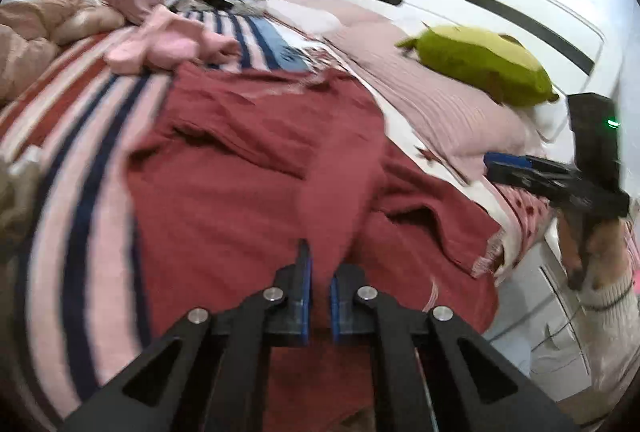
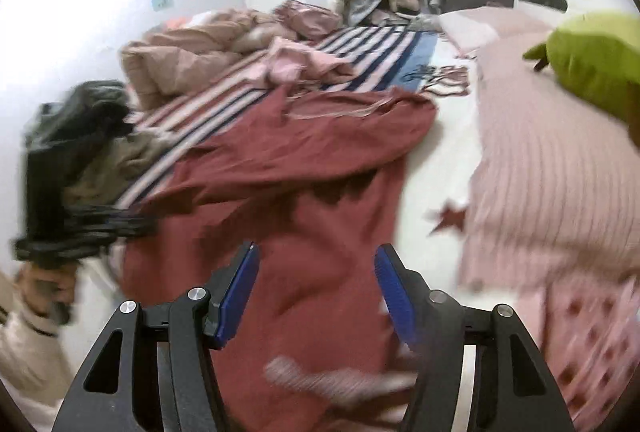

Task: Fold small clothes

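The left gripper (image 1: 319,274) grips a raised ridge of the red garment (image 1: 248,167): its 2 blue-padded fingers (image 1: 305,284) stand nearly together with a fold of cloth running up between them. The right gripper (image 2: 316,296) is released, its fingers (image 2: 240,296) spread wide over the near part of the garment with no cloth between them. Motion blur marks both views.

Step in hand, as judged: lifting 1 section of the garment to carry it over for a fold. The next move calls for the right gripper to take a matching edge or corner so the cloth travels level, then for both to lay it flat on the body of the garment.

The garment lies spread on the bed, partly over a striped blanket (image 1: 76,159). It is a soft, matte knit, loose and creased, with a sleeve-like length trailing toward the far side. The blanket carries red, pink and navy bands. To the right lies a ribbed pink pillow (image 2: 532,167); on it rests a smooth green cushion (image 1: 480,63). Farther off sit pink clothes (image 1: 160,43) and a rumpled beige duvet (image 2: 192,59).
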